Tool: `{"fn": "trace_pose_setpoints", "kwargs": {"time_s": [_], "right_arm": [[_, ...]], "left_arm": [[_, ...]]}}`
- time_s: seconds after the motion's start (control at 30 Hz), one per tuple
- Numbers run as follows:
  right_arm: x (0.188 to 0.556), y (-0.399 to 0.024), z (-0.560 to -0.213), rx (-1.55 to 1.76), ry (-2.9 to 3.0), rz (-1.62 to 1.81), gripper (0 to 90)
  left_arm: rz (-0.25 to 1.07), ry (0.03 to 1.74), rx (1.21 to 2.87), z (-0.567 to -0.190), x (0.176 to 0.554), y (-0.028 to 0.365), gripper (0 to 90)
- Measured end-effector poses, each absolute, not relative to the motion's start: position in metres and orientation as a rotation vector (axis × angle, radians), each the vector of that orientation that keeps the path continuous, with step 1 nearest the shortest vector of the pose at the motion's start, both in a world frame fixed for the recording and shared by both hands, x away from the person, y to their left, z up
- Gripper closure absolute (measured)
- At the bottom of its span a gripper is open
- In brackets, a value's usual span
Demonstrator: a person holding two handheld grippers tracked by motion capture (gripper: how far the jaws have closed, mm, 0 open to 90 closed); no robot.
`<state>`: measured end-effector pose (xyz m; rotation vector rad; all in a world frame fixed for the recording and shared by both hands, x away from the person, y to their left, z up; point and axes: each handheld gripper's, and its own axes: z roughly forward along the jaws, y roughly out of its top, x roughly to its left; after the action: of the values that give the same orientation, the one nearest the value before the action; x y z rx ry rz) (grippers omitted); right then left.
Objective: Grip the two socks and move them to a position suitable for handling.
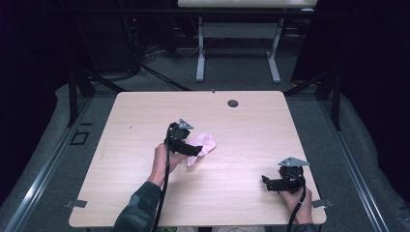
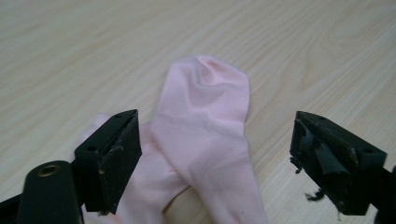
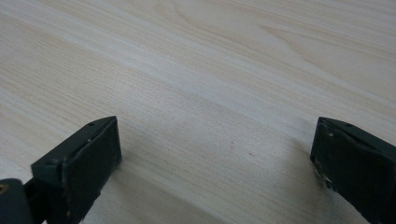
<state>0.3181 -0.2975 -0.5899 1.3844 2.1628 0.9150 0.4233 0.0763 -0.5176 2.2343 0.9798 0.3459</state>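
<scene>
Pale wooden bench (image 1: 145,116) carries a pink sock (image 2: 205,135): soft, light, limp. Left gripper (image 2: 215,158) straddles it, jaws apart; pinching mid-sock looks best. Right gripper (image 3: 215,163) gapes empty.

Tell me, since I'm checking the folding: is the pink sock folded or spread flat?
Folded: the pink sock is doubled, one part lying across the other.

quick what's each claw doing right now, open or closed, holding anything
Left claw: open, jaws wide on either side of the pink sock, not gripping it.
Right claw: open, nothing between its jaws, just bare table.
</scene>
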Motion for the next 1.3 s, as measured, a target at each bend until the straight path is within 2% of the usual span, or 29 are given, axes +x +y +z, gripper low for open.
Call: {"fn": "trace_pose_setpoints", "kwargs": {"time_s": [0.23,0.33,0.57,0.77,0.8,0.97,1.3], "right_arm": [[0.318,-0.297,-0.590,1.389,2.158,0.919,1.3],[0.318,-0.297,-0.590,1.389,2.157,0.919,1.3],[0.318,-0.297,-0.590,1.391,2.154,0.919,1.8],[0.318,-0.297,-0.590,1.395,2.147,0.921,2.5],[0.318,-0.298,-0.590,1.392,2.146,0.918,2.6],[0.318,-0.298,-0.590,1.393,2.146,0.917,2.8],[0.318,-0.298,-0.590,1.392,2.142,0.920,3.3]], "left_arm": [[0.328,0.959,2.384,-0.546,0.432,0.049,25.9],[0.328,0.976,2.401,-0.550,0.434,0.047,39.4],[0.302,0.971,2.430,-0.559,0.437,0.045,58.1],[0.305,0.942,2.433,-0.559,0.436,0.044,83.2],[0.321,0.937,2.432,-0.559,0.435,0.043,85.2],[0.317,0.935,2.365,-0.552,0.434,0.050,86.5],[0.303,0.857,2.235,-0.514,0.415,0.069,87.0]]}}
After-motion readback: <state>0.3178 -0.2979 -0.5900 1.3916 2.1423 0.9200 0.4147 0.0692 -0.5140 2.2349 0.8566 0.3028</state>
